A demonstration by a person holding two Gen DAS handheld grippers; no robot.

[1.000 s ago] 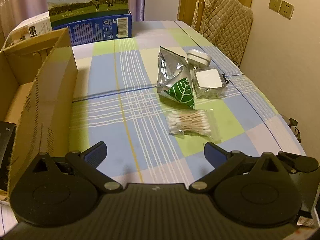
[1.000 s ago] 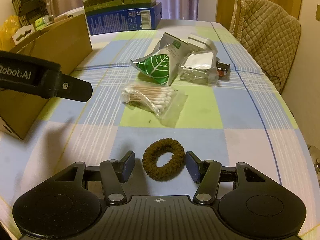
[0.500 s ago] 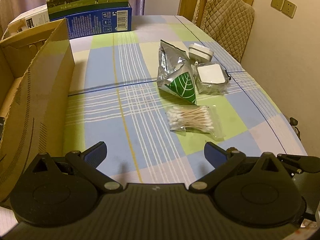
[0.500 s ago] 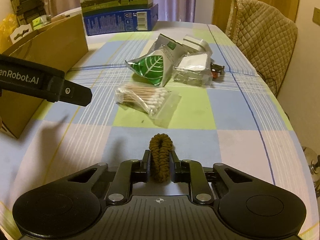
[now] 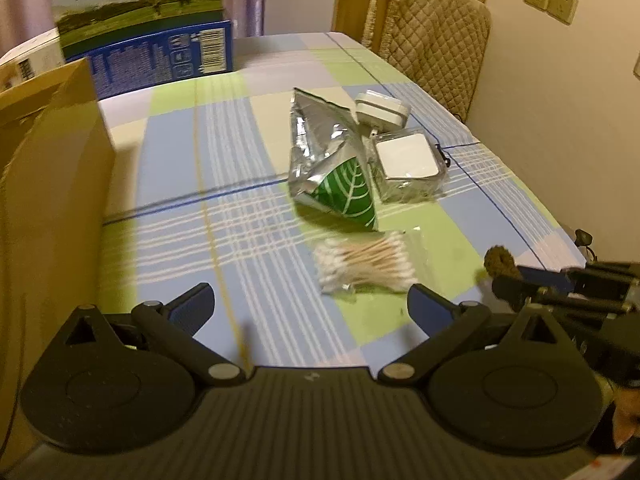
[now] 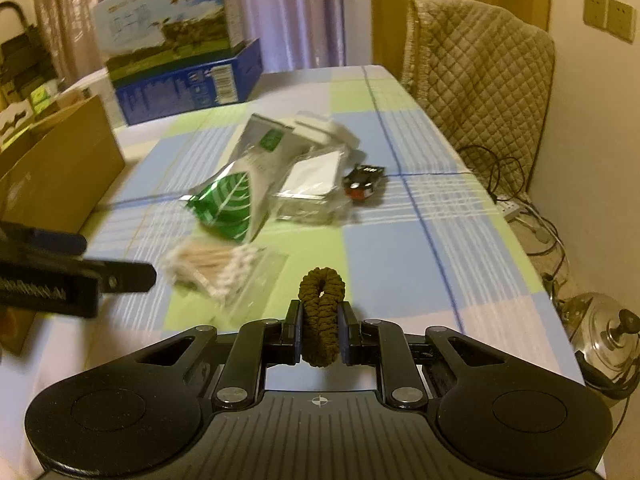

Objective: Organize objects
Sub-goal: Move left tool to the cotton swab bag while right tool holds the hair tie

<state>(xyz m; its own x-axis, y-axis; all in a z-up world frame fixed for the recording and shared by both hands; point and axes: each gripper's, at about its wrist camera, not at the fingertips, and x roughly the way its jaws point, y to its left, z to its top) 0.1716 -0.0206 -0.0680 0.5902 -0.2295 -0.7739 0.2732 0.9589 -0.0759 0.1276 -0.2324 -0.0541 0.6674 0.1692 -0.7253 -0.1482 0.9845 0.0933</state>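
Note:
My right gripper [image 6: 319,322] is shut on a brown hair tie [image 6: 322,312], squeezed flat between its pads and lifted off the checked tablecloth [image 6: 400,248]. In the left wrist view that hair tie [image 5: 499,261] shows at the right edge, in the right gripper's tip. My left gripper [image 5: 310,306] hangs open and empty above the cloth, just short of a clear bag of cotton swabs [image 5: 364,264]. Behind the swabs lie a silver and green foil pouch [image 5: 334,168], a clear box with a white pad [image 5: 408,164] and a white plug [image 5: 382,110]. A cardboard box [image 5: 52,184] stands at the left.
A blue milk carton box [image 6: 180,68] stands at the far end of the table. A small black and red item [image 6: 364,182] lies beside the clear box. A chair with a quilted cover [image 6: 480,76] is at the far right. A metal kettle [image 6: 604,332] and cables lie on the floor.
The right gripper shut on the hair tie, then lifted it off the cloth and tilted. The left gripper moved forward, closer to the cotton swabs, and stayed open.

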